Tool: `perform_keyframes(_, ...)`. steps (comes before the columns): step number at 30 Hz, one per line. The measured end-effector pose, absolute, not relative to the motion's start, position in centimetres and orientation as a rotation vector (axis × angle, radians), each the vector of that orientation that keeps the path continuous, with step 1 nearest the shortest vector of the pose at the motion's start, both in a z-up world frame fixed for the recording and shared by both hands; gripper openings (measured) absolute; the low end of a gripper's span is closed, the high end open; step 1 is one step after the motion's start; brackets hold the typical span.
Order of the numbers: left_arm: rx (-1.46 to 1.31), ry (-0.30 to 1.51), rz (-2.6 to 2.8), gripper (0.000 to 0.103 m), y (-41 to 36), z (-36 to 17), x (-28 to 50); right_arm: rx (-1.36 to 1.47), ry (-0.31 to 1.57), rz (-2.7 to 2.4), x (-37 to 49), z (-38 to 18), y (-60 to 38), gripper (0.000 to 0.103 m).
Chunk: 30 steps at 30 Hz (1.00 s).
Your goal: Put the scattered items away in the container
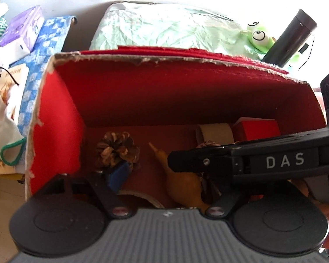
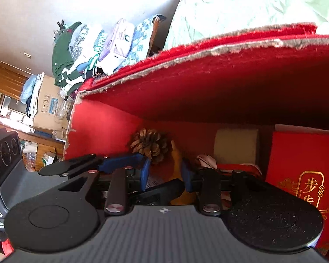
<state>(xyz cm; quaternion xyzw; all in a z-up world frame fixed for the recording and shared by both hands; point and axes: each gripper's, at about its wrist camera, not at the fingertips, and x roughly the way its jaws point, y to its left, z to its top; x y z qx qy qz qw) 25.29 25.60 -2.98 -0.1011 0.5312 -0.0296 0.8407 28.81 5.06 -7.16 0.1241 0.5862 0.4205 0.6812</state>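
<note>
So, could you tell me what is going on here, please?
A person is tidying items into the red box with two handheld grippers. A pine cone, a yellow gourd and a tape roll already lie inside. The right gripper straddles the gourd, grip unclear; the left gripper hangs open over the box.

Overexposed top glare, shadowed box [image 1: 175, 100] interior, fisheye-warped.

The cardboard box [image 1: 61, 114] is red inside. In it lie a brown pine cone [image 1: 117, 151] and a yellow gourd [image 1: 184, 186]. Beside it, the cloth [image 1: 48, 41] is blue-and-white checked.

The right gripper [image 1: 186, 160] hides most of the gourd [image 1: 182, 184].
</note>
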Motion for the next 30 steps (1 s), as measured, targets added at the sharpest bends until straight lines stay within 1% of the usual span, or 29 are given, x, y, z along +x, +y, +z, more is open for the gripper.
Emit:
perform_keyframes(7,-0.206,1.122,-0.039,0.077,25.6,-2.9,25.4,0.269,1.272,0.899,29.0,-6.8,4.7,0.035)
perform_keyframes(10,-0.205,1.12,-0.037,0.077,25.7,-2.8,25.4,0.221,1.206,0.802,28.6,-6.0,4.3,0.033)
perform_keyframes(13,-0.203,1.12,-0.033,0.076,25.9,-2.8,25.3,0.174,1.103,0.709,27.4,-4.1,3.7,0.034)
perform_keyframes(20,-0.189,1.123,-0.006,0.073,25.8,-2.8,25.3,-0.082,0.923,0.553,23.3,-1.4,3.3,0.034)
perform_keyframes(24,-0.185,1.123,-0.003,0.073,25.8,-2.8,25.3,-0.121,0.951,0.518,23.2,-2.4,2.8,0.035)
perform_keyframes(25,-0.185,1.123,-0.002,0.073,25.8,-2.8,25.3,-0.103,0.972,0.522,23.3,-2.5,2.7,0.032)
perform_keyframes(27,-0.181,1.125,-0.004,0.073,25.7,-2.8,25.3,-0.041,0.955,0.53,23.3,-2.3,2.1,0.033)
perform_keyframes(30,-0.181,1.13,-0.01,0.074,25.7,-2.8,25.3,0.019,0.994,0.503,24.0,-2.9,1.7,0.033)
